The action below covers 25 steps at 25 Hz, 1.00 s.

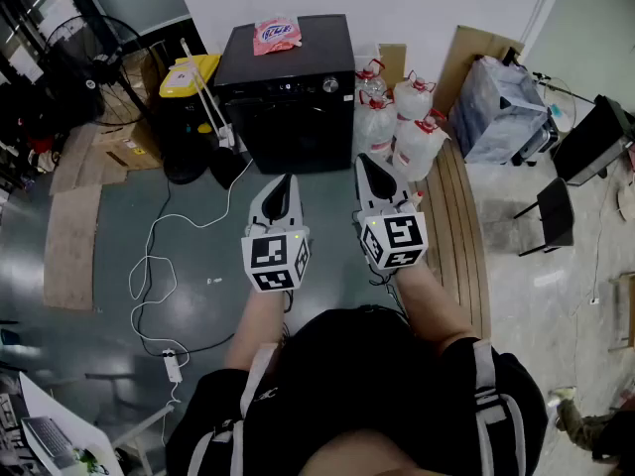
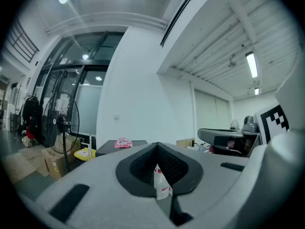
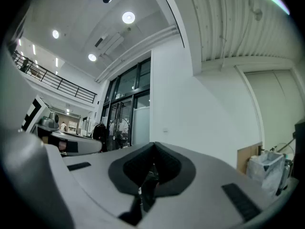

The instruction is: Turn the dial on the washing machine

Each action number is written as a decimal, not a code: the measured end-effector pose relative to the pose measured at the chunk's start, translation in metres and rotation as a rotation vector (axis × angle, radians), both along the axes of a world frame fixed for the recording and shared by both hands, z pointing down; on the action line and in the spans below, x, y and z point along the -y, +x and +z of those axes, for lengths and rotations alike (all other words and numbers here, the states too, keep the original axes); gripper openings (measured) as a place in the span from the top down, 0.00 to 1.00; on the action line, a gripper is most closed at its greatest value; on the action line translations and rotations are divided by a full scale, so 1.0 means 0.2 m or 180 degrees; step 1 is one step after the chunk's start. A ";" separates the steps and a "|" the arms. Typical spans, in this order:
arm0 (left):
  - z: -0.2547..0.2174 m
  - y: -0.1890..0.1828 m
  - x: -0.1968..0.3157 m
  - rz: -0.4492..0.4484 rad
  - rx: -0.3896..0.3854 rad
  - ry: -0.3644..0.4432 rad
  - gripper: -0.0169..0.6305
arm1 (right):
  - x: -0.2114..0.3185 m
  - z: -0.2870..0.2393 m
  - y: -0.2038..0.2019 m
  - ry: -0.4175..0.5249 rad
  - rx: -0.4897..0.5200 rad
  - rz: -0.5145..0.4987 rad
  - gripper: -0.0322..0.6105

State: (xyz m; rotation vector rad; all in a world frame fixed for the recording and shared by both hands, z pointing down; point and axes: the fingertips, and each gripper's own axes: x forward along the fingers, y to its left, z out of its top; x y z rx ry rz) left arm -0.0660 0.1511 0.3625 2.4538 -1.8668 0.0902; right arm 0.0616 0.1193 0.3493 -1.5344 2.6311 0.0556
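Observation:
The black washing machine [image 1: 288, 97] stands on the floor ahead of me, its small silver dial [image 1: 330, 84] on the front panel at the right. A pink packet [image 1: 277, 34] lies on its lid. Both grippers hang in the air short of the machine, pointing at it. My left gripper [image 1: 282, 188] is shut and empty, its tips meeting [image 2: 157, 145]; past them the left gripper view shows the machine's lid [image 2: 107, 148] and the pink packet [image 2: 123, 142]. My right gripper [image 1: 368, 170] is also shut with nothing in it [image 3: 153, 145], below and right of the dial.
Several water jugs [image 1: 397, 117] stand right of the machine, with wooden planks [image 1: 463, 216] beyond. A yellow-lidded bin [image 1: 189, 75] and a fan [image 1: 99, 58] are at the left. A white cable [image 1: 159, 266] trails over the floor. A black chair [image 1: 556, 211] stands at the right.

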 end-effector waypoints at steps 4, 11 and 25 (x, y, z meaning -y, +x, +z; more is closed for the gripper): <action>-0.01 0.08 -0.06 -0.0013 0.0008 -0.0016 0.98 | -0.06 -0.02 0.08 -0.0002 0.0002 0.0004 0.94; -0.01 0.20 -0.15 -0.0011 0.0048 -0.0053 0.98 | -0.15 -0.01 0.20 -0.0068 0.0124 0.0000 0.94; 0.02 0.25 -0.24 0.0035 0.0056 -0.0064 0.98 | -0.24 0.01 0.22 -0.0084 0.0143 0.0021 0.94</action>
